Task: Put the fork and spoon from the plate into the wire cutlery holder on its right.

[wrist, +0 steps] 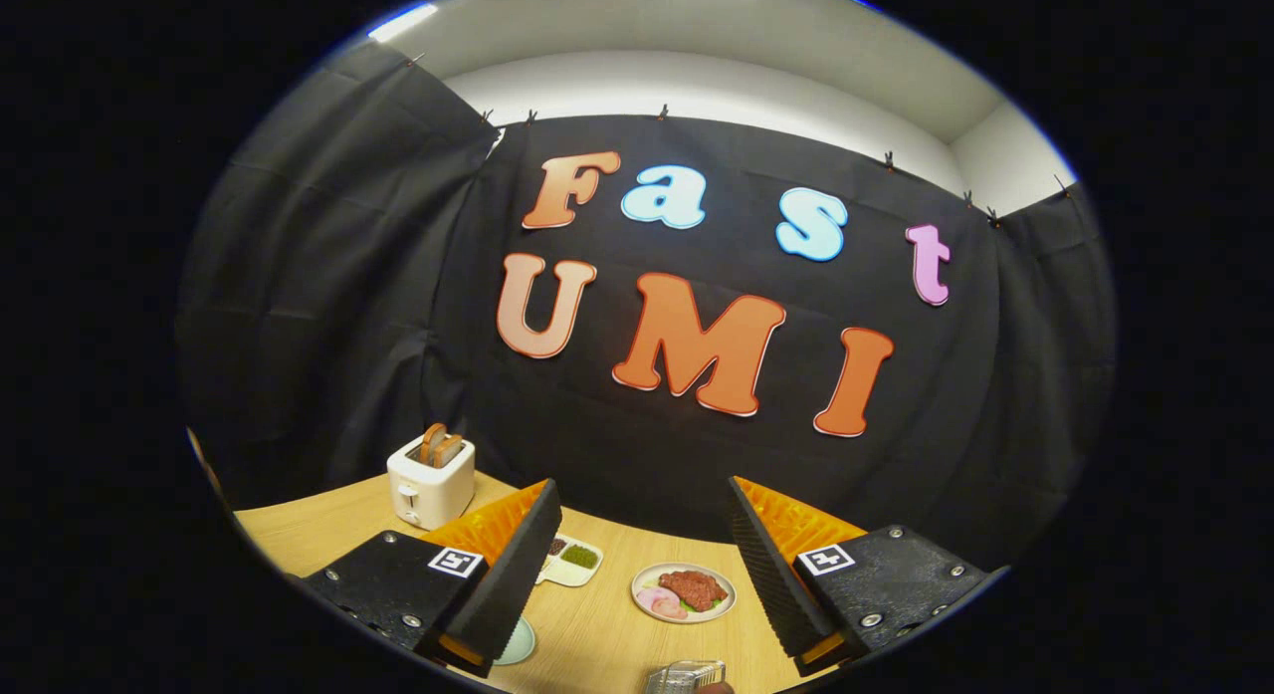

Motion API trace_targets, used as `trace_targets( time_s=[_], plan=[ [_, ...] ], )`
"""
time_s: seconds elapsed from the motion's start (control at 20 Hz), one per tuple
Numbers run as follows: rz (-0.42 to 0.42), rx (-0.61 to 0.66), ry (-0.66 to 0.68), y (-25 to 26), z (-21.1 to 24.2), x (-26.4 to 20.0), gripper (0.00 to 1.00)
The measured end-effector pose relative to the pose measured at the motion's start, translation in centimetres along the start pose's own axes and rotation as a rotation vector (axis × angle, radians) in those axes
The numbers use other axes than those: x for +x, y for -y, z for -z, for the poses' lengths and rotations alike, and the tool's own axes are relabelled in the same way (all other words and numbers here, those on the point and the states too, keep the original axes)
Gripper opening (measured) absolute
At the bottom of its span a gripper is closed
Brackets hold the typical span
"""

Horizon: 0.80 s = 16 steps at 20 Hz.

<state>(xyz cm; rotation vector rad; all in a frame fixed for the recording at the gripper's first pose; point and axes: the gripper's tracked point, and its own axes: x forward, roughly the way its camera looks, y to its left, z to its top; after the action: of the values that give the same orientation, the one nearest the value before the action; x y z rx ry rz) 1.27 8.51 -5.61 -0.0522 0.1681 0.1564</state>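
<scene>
Gripper fingers spread wide, empty, held above the desk. Wire cutlery holder just below and between them at the near edge — contents unclear. Fork and spoon not identifiable; a plate of food lies beyond. Judgement: transfer not visibly begun.

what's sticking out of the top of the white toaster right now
Two brown slices of toast stand in the top of the white toaster, upper halves showing; their lower parts are hidden inside it. The claw hangs open, well short of the toaster.
</scene>
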Motion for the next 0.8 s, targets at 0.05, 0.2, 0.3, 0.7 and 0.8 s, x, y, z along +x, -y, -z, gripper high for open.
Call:
trace_targets(
  time_s=[0.05,0.2,0.3,0.7,0.8],
  plan=[
    [-0.022,0.002,-0.033,-1.0,0.8,0.3,0.99],
    [-0.107,0.008,-0.174,-4.9,4.5,1.5,0.99],
    [-0.186,0.017,-0.305,-8.1,8.0,1.9,0.97],
    [-0.31,0.148,-0.846,-15.5,21.8,1.2,0.89],
    [-0.327,0.157,-0.975,-16.8,24.9,0.4,0.87]
  ],
)
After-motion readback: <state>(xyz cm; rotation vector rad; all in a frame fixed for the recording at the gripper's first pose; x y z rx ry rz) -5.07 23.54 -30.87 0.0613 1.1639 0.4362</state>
